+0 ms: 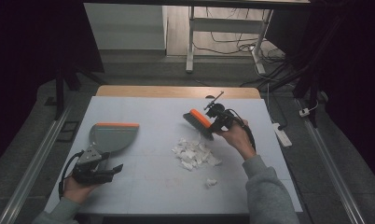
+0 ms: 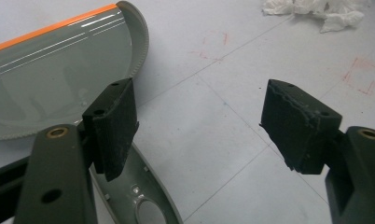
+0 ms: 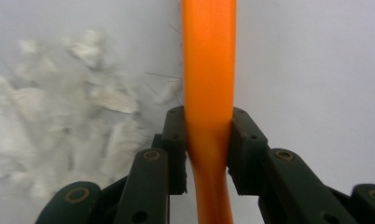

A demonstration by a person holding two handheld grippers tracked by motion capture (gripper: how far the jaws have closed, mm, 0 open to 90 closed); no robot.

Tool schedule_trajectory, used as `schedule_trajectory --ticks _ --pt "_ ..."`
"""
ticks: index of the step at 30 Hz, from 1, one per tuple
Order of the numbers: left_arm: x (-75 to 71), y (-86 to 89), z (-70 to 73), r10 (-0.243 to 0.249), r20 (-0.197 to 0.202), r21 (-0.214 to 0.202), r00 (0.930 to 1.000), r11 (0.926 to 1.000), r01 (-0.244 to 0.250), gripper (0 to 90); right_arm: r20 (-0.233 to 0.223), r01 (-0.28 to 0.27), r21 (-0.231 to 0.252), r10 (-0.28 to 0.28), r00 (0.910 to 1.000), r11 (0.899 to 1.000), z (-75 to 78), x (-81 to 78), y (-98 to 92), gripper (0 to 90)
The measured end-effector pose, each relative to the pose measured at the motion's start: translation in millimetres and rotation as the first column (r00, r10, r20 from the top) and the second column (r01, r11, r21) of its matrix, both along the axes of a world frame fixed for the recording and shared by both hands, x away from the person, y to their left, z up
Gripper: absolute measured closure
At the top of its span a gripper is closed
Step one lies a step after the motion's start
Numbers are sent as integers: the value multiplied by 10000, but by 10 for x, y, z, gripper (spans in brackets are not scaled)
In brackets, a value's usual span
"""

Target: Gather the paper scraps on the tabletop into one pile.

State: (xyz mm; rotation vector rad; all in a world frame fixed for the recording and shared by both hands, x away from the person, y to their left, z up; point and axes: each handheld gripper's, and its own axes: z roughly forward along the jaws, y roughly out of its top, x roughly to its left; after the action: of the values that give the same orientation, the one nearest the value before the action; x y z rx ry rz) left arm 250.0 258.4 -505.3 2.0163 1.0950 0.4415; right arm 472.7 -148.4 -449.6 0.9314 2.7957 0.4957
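lying beside the dustpan (image 1: pixel 112 136), paper scraps (image 1: pixel 194 154) under the brush (image 1: pixel 198 122).

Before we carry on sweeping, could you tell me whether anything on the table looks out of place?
Yes: one crumpled white paper scrap lies apart from the main pile of white paper scraps, nearer the person's edge of the table. The grey plastic dustpan with an orange lip lies flat, and nothing looks damaged.

- The dustpan (image 1: pixel 112 136) lies on the left side of the table (image 1: pixel 148 186).
- The left gripper (image 1: pixel 99 171) is just near of the dustpan, at the near left corner.
- The paper scraps (image 1: pixel 193 153) lie in the middle of the table, right of the dustpan.
- The brush (image 1: pixel 197 122) is just far of the scraps, held in the right gripper (image 1: pixel 218 117).
- One small scrap (image 1: pixel 211 182) lies alone, near of the pile.
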Motion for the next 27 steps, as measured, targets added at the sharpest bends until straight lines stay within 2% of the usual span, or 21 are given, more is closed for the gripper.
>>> schedule_trajectory --ticks 3,6,8,12,14,15,17,19,21,23,26,27 --pt "-1 0 0 -15 1 -14 10000 10000 15 279 85 -300 -103 301 9995 9995 38 -120 16 704" --pt "-5 -2 4 -31 28 -16 10000 10000 31 279 266 -314 774 294 9992 9965 174 -252 -112 704" --pt "-5 -2 6 -21 33 -27 10000 10000 21 279 587 -358 963 303 9978 9947 299 -361 -232 704" --pt "2 -9 1 -34 -16 13 10000 10000 34 279 975 -789 1330 662 9930 9880 509 -641 -459 704" --pt "3 -13 2 -36 -13 27 10000 10000 36 279 910 -1167 1536 1035 9905 9812 561 -807 -527 704" --pt "1 -15 3 -34 -5 25 10000 10000 34 279 736 -1461 1716 1352 9881 9743 566 -887 -552 704" --pt "-1 -16 5 -24 0 23 10000 10000 24 279 351 -2037 2070 2008 9790 9569 538 -1051 -573 704" --pt "-1 -14 5 -18 3 7 10000 10000 18 279 111 -2513 2143 2549 9669 9439 459 -1213 -558 704" --pt "2 -13 4 -10 -7 2 10000 10000 10 279 -271 -2930 2048 3047 9521 9339 356 -1343 -534 704" --pt "2 -15 4 -11 -17 22 10000 10000 11 279 -645 -3172 1811 3331 9407 9309 269 -1432 -515 704" --pt "-1 -18 6 -3 0 9 10000 10000 3 279 -1371 -3600 1575 3814 9142 9196 159 -1482 -502 704" --pt "0 -17 6 0 0 6 10000 10000 0 279 -1434 -3796 1395 3980 9061 9146 127 -1483 -498 704"
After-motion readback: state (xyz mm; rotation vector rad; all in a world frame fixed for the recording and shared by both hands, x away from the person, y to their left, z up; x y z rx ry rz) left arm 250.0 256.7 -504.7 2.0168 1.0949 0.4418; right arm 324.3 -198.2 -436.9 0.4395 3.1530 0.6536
